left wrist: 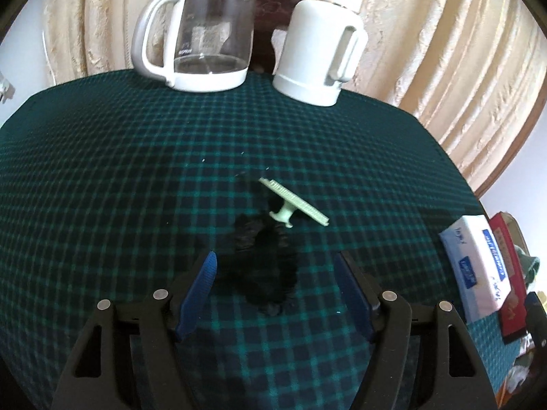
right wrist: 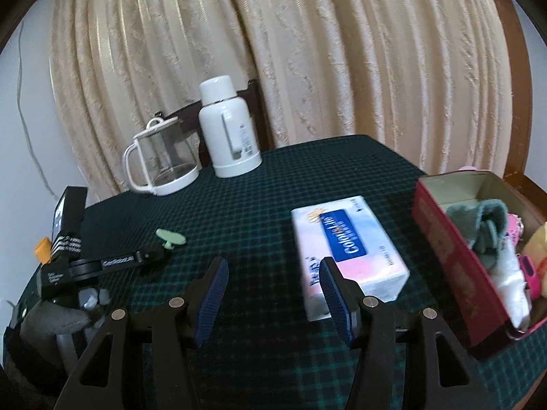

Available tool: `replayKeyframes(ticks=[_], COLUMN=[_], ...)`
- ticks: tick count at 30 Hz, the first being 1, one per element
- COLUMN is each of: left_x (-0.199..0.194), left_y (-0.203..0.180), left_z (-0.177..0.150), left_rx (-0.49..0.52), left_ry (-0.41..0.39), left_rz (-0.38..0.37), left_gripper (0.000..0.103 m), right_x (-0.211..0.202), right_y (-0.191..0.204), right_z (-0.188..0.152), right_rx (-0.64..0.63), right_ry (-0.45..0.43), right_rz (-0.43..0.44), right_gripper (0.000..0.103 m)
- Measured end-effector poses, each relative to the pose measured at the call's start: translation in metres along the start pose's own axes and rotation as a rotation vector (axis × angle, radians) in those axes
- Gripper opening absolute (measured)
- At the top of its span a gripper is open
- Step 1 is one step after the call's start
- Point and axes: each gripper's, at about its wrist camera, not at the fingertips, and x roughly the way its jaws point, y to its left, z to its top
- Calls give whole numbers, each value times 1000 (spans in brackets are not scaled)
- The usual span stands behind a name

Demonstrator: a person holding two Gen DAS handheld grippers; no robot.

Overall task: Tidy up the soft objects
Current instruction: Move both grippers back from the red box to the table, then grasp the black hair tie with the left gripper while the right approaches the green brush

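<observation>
A black fluffy soft item (left wrist: 263,263) lies on the green checked tablecloth (left wrist: 102,188). My left gripper (left wrist: 277,263) is open and angled down over it, its blue pads (left wrist: 200,294) on either side without pressing. A pale green comb (left wrist: 294,205) rests just beyond the black item. My right gripper (right wrist: 273,270) is open with nothing between its fingers, hovering beside a tissue pack (right wrist: 345,246). A red box (right wrist: 454,273) at the right holds a green cloth (right wrist: 485,225), white fabric and pink items. The right wrist view shows the left gripper (right wrist: 154,261) low at the left, near the comb (right wrist: 171,237).
A glass jug with white handle (left wrist: 205,34) and a white flask (left wrist: 318,44) stand at the table's far edge before a cream curtain (right wrist: 307,51). The tissue pack (left wrist: 478,266) and red box (left wrist: 512,273) sit by the right edge. A dark chair back (right wrist: 253,102) shows behind the flask.
</observation>
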Motion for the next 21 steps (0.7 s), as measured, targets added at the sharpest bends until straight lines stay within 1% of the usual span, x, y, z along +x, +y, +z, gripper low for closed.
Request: replayKeyframes(ticks=[7, 11, 14, 17, 19, 21], left_x=[14, 16, 19, 21, 21, 20], left_y=[7, 4, 1, -3, -2, 0], left_z=[-2, -1, -1, -2, -1, -1], left_rx=[-11, 16, 48, 90, 91, 89], left_ry=[18, 2, -8, -19, -21, -21], left_rz=[9, 22, 44, 80, 76, 79], left_gripper=[72, 70, 60, 43, 29, 25], right_x=[13, 21, 25, 29, 31, 33], right_y=[12, 17, 22, 26, 28, 30], right_z=[-2, -2, -2, -2, -1, -1], right_rx=[-24, -36, -42, -48, -51, -54], right_ry=[35, 51, 60, 68, 72, 76], right_rz=[24, 36, 44, 50, 52, 55], right_gripper=[59, 59, 59, 59, 59, 59])
